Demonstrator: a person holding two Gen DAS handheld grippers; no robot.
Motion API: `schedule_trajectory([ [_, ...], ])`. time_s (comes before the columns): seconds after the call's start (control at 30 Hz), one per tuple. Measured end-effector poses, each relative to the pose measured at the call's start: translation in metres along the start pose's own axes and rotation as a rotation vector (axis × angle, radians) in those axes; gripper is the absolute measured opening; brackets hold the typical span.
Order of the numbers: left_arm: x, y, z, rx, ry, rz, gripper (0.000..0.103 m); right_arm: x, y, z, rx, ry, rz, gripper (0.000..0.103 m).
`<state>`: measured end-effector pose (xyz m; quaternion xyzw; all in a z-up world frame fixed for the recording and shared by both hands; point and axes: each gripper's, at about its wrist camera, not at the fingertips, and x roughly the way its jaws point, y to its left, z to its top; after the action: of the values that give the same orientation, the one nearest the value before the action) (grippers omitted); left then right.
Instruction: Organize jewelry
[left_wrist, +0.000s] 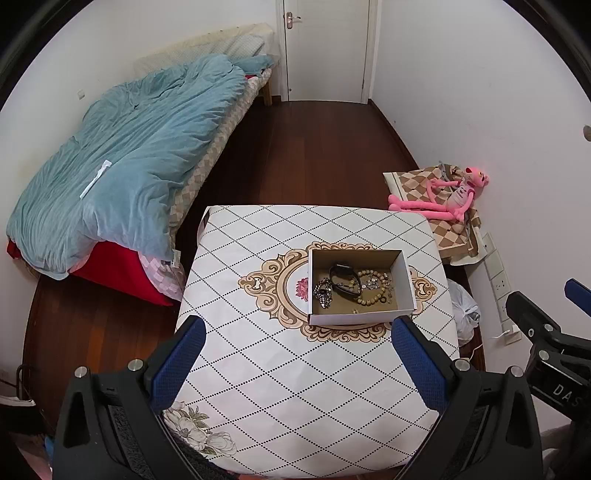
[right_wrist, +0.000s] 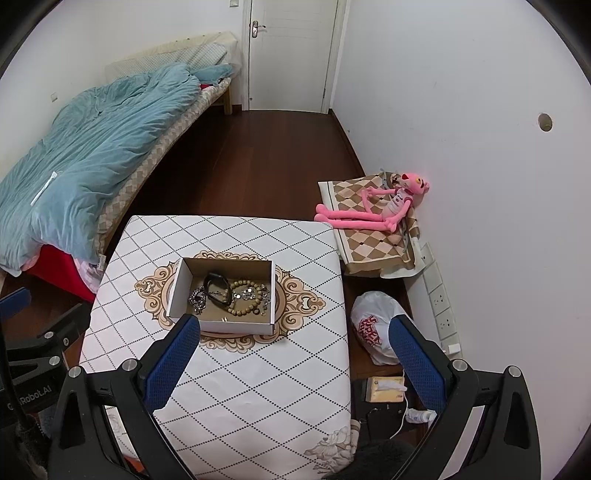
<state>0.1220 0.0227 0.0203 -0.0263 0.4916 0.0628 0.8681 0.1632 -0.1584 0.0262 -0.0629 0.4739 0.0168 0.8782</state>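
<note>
A shallow white cardboard box (left_wrist: 406, 280) (right_wrist: 175, 286) sits on the patterned table (left_wrist: 258, 369) (right_wrist: 258, 387). Inside lie a black band (left_wrist: 345, 280) (right_wrist: 218, 288), a wooden bead bracelet (left_wrist: 369, 291) (right_wrist: 245, 299), a silver chain (left_wrist: 323, 293) (right_wrist: 197, 301) and small metal pieces. My left gripper (left_wrist: 299, 326) is open, held above the table's near half, short of the box. My right gripper (right_wrist: 295, 325) is open too, nearer the table's right edge, with its left finger (right_wrist: 173, 362) overlapping the box's front corner in view. Nothing is between either pair of fingers.
A bed with a teal duvet (left_wrist: 129, 147) (right_wrist: 85, 147) lies left. A pink plush toy (left_wrist: 450, 195) (right_wrist: 384, 206) rests on a checkered cushion by the right wall. A white plastic bag (right_wrist: 373, 328), a tissue pack (right_wrist: 384, 389) and wall sockets (right_wrist: 441, 299) sit right of the table. A closed door (left_wrist: 325, 48) stands at the far end.
</note>
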Motion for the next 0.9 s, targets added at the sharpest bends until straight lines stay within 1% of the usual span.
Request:
schedule_trajectory([
  [0.4, -0.0033, -0.0022, 0.0016, 0.003, 0.001, -0.012, 0.103, 0.0000, 0.0002, 0.0004, -0.001, 0.001, -0.003, 0.103],
  [0.9, -0.0042, -0.0008, 0.0019, -0.002, -0.006, -0.002, 0.103, 0.0004, -0.0003, -0.0033, 0.001, 0.002, 0.002, 0.103],
])
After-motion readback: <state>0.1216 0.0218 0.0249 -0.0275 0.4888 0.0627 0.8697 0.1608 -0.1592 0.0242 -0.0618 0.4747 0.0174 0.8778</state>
